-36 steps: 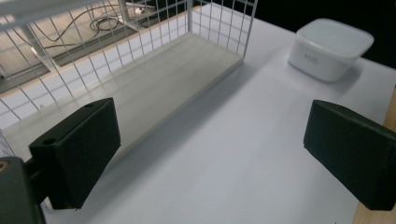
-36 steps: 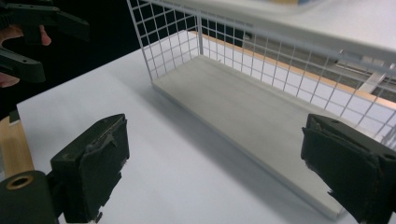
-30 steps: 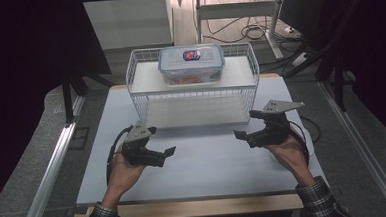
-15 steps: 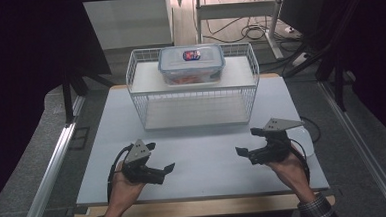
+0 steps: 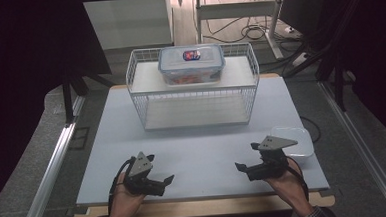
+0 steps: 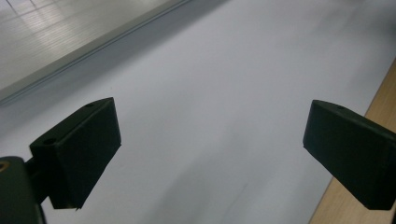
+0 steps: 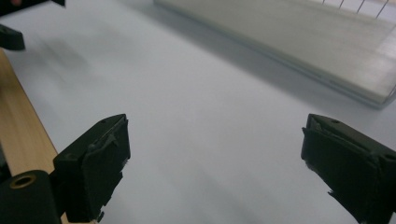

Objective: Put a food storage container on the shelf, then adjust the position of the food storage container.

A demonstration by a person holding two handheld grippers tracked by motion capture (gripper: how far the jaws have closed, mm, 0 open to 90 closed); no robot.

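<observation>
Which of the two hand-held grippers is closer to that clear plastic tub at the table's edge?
Right. The right gripper is just beside the clear tub, at its near-left corner. The left gripper is far off across the table, open like the right.

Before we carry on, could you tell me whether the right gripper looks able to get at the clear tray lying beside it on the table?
Probably yes. The right gripper is open, holds nothing, and the clear tray lies just behind it near the table's right edge, with nothing between them.
</observation>
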